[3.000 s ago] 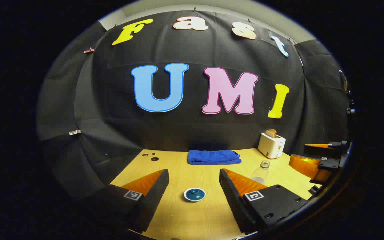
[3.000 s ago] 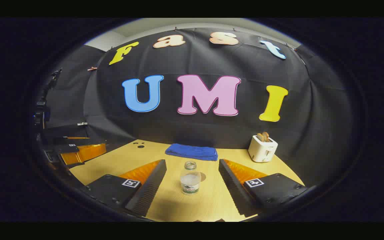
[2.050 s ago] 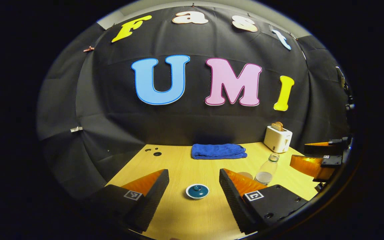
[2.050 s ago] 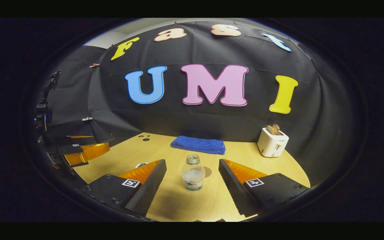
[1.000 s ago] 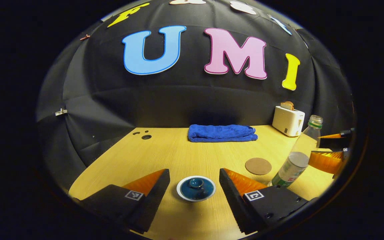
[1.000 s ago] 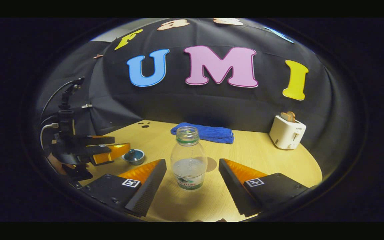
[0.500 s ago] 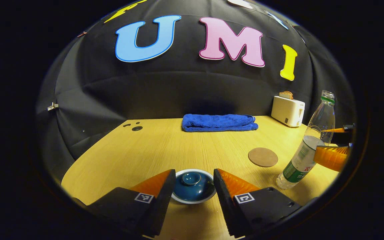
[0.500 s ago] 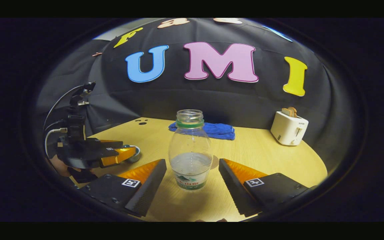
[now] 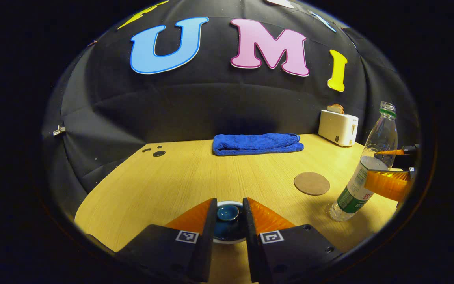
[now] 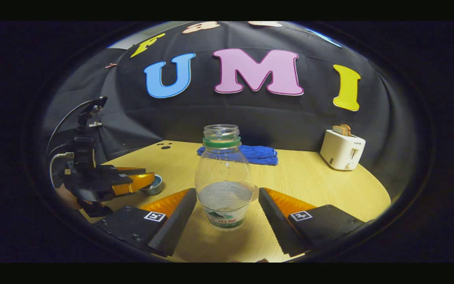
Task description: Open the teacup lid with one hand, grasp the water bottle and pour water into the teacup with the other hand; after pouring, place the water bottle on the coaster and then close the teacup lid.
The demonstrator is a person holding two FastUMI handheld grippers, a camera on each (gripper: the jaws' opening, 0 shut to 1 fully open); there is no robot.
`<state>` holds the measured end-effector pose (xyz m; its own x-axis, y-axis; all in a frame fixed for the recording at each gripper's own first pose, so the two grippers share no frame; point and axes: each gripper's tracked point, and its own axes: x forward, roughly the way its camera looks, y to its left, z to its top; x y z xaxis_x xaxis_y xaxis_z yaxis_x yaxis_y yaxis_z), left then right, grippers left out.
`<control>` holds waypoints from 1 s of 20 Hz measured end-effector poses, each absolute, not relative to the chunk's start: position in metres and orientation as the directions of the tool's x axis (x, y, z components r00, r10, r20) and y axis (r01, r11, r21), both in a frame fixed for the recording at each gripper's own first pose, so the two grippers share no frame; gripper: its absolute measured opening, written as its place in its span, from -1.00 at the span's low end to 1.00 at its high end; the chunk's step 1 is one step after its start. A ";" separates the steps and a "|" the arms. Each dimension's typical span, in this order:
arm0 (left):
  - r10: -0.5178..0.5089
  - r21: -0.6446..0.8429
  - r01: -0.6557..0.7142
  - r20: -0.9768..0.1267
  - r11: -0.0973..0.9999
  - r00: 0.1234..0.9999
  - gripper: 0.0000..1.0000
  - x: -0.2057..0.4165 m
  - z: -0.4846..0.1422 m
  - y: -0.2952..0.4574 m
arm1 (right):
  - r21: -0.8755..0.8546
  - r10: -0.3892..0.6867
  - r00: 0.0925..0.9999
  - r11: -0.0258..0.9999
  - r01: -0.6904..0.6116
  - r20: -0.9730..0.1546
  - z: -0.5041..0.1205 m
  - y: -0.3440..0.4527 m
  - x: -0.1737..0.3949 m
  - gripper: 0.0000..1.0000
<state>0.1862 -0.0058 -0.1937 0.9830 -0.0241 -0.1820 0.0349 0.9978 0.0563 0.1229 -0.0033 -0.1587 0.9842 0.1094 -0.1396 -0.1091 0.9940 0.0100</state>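
Where the left gripper view looks down, the left gripper (image 9: 228, 221) has its fingers narrowed around the teacup lid (image 9: 227, 213). Right gripper view: the right gripper (image 10: 227, 215) stands wide, the water bottle (image 10: 224, 185) upright between its fingers, untouched.

A pale wooden table (image 9: 179, 177) is standing against black cloth walls (image 9: 211, 102). A folded blue towel (image 9: 257, 143) is lying at its far edge, and a white toaster (image 9: 338, 127) holding bread is sitting near the right corner.
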 end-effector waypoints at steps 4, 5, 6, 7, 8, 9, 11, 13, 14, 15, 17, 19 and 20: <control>-0.019 0.046 0.028 -0.175 0.999 0.984 -0.36 0.187 -0.193 -0.006 | 0.021 0.106 0.985 0.994 -0.104 -0.139 -0.160 -0.003 0.126 0.96; -0.016 0.045 0.024 -0.171 0.999 0.985 -0.47 0.188 -0.192 -0.006 | 0.024 0.105 0.985 0.994 -0.103 -0.139 -0.161 -0.003 0.126 0.96; -0.013 0.048 0.021 -0.166 0.999 0.986 -0.41 0.188 -0.191 -0.006 | 0.026 0.103 0.985 0.995 -0.101 -0.139 -0.161 -0.004 0.127 0.96; -0.010 0.049 0.019 -0.166 0.999 0.986 -0.44 0.188 -0.190 -0.005 | 0.028 0.100 0.985 0.995 -0.097 -0.137 -0.161 -0.004 0.129 0.96; -0.009 0.046 0.017 -0.163 0.999 0.987 -0.39 0.187 -0.189 -0.005 | 0.032 0.099 0.986 0.995 -0.095 -0.135 -0.161 -0.005 0.129 0.96; -0.009 0.037 0.015 -0.157 0.999 0.988 -0.46 0.186 -0.185 -0.004 | 0.036 0.097 0.986 0.995 -0.093 -0.136 -0.161 -0.004 0.130 0.96; -0.002 0.023 0.005 -0.141 1.000 0.990 -0.46 0.185 -0.177 -0.002 | 0.041 0.094 0.987 0.995 -0.089 -0.132 -0.160 -0.005 0.133 0.96; 0.006 0.020 -0.004 -0.123 1.000 0.992 -0.46 0.181 -0.170 0.001 | 0.048 0.093 0.987 0.995 -0.087 -0.133 -0.161 -0.004 0.136 0.96; 0.014 0.024 -0.011 -0.116 1.000 0.993 -0.46 0.178 -0.167 0.005 | 0.049 0.092 0.987 0.995 -0.086 -0.133 -0.162 -0.003 0.137 0.95; 0.019 0.025 -0.016 -0.117 1.000 0.993 -0.46 0.176 -0.166 0.007 | 0.048 0.090 0.987 0.995 -0.085 -0.134 -0.163 -0.003 0.140 0.95; 0.030 0.016 -0.028 -0.121 0.999 0.992 -0.46 0.170 -0.166 0.012 | 0.049 0.087 0.986 0.995 -0.081 -0.139 -0.167 -0.001 0.145 0.96; 0.042 0.004 -0.042 -0.130 0.999 0.991 -0.46 0.164 -0.168 0.016 | 0.047 0.083 0.986 0.996 -0.077 -0.142 -0.169 -0.002 0.148 0.96; 0.048 -0.005 -0.049 -0.134 0.999 0.990 -0.46 0.162 -0.170 0.019 | 0.047 0.082 0.987 0.996 -0.076 -0.141 -0.169 -0.001 0.148 0.96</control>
